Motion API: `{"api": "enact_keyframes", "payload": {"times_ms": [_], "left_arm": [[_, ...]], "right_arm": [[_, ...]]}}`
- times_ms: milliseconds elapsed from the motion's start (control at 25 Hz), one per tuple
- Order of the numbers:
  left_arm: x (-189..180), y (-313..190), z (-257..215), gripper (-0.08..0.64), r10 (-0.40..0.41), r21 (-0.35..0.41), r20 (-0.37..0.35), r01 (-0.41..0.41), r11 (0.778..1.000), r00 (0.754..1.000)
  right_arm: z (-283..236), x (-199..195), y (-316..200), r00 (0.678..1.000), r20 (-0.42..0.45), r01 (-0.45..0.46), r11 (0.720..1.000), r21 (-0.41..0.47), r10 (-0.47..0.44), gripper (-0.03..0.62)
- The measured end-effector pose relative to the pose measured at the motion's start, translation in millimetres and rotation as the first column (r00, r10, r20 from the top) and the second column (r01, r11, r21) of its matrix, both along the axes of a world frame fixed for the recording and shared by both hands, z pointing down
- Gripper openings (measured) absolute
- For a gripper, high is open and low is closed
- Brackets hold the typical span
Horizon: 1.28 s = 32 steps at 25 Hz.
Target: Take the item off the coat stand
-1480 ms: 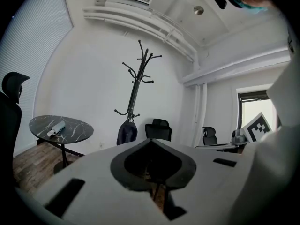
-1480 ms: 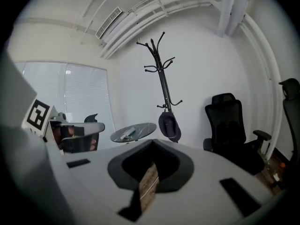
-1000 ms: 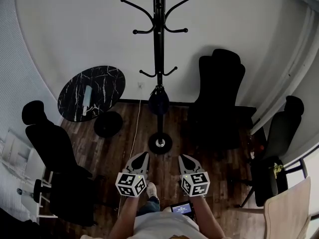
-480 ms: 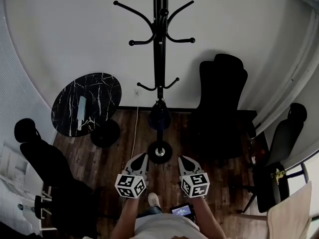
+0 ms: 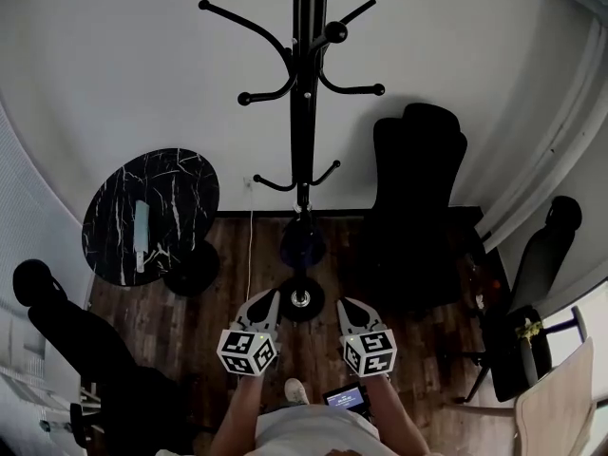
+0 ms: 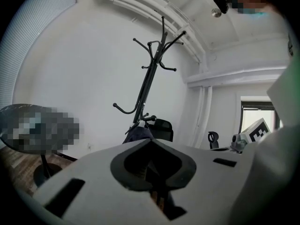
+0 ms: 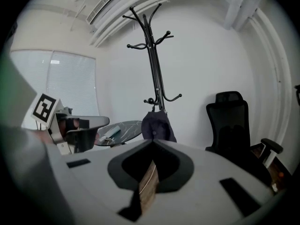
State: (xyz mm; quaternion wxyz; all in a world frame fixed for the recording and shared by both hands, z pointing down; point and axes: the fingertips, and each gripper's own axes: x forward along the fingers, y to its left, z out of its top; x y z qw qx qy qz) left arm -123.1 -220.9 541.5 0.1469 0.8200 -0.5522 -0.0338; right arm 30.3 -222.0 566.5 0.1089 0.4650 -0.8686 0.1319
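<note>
The black coat stand rises in front of me against the white wall. A dark blue item hangs from one of its low hooks, just above the round base. Both grippers are held low in front of my body, short of the stand and apart from it. My left gripper is shut and empty, and my right gripper is also shut and empty. In the left gripper view the stand and the item show beyond the closed gripper tip. The right gripper view shows the item straight past the gripper tip.
A round black marble table with a pale object on it stands left of the stand. A black office chair stands right of it. More chairs sit at far left and far right. A wooden chair back is at bottom right.
The stand and its base have drawn closer to the grippers and sit lower in the head view; the table and left chair slid leftward. Both grippers stay shut, side by side.
</note>
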Motion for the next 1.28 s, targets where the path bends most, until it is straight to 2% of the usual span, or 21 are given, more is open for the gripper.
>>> {"api": "enact_keyframes", "payload": {"times_ms": [320, 640, 1000, 1280], "left_arm": [[-3, -23, 5, 0.020, 0.052, -0.004, 0.010, -0.052, 0.999, 0.999], [-5, -20, 19, 0.020, 0.049, -0.023, -0.002, -0.049, 0.999, 0.999], [0, -35, 14, 0.020, 0.057, -0.010, 0.055, -0.057, 0.998, 0.997], [0, -48, 12, 0.020, 0.050, -0.008, 0.066, -0.050, 0.999, 0.997]], "right_arm": [[6, -2, -12, 0.998, -0.008, -0.056, 0.998, -0.005, 0.056, 0.012], [8, 0, -13, 0.998, -0.020, -0.065, 0.998, 0.002, 0.065, 0.012], [6, -2, -29, 0.998, 0.009, -0.061, 0.998, 0.017, 0.061, 0.012], [11, -9, -43, 0.999, -0.001, -0.051, 0.999, 0.009, 0.051, 0.012]]}}
